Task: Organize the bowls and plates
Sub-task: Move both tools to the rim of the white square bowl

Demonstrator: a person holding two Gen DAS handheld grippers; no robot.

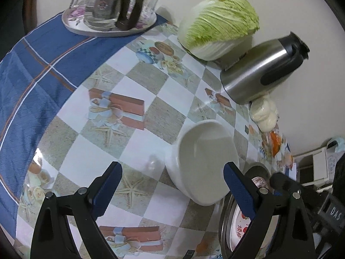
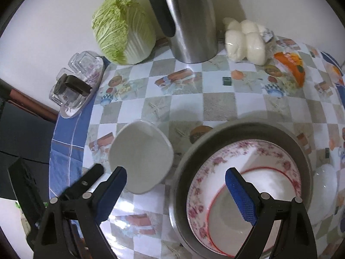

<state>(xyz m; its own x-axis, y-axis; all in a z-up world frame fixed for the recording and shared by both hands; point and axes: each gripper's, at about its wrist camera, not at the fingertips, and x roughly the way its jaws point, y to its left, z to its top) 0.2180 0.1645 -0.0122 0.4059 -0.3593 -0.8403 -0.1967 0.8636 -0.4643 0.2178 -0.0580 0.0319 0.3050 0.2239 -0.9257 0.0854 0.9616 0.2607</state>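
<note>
A plain white bowl (image 1: 202, 161) stands on the checked tablecloth, just ahead of my open left gripper (image 1: 172, 172) and nearer its right finger. Nothing is between the fingers. In the right wrist view the same white bowl (image 2: 140, 157) sits left of a steel basin (image 2: 215, 136). Inside the basin lies a pink-flowered plate (image 2: 198, 194) with a red-rimmed plate (image 2: 248, 194) stacked in it. My right gripper (image 2: 175, 177) hovers open over the basin's left rim, holding nothing. The basin (image 1: 224, 226) also shows at the lower right of the left wrist view.
Along the wall stand a Chinese cabbage (image 2: 125, 28), a steel kettle (image 2: 189, 21) and a bag of white buns (image 2: 245, 38). A tray of glasses with a glass pot (image 1: 107, 10) rests on blue cloth (image 1: 43, 64). Another white bowl (image 2: 325, 185) sits right of the basin.
</note>
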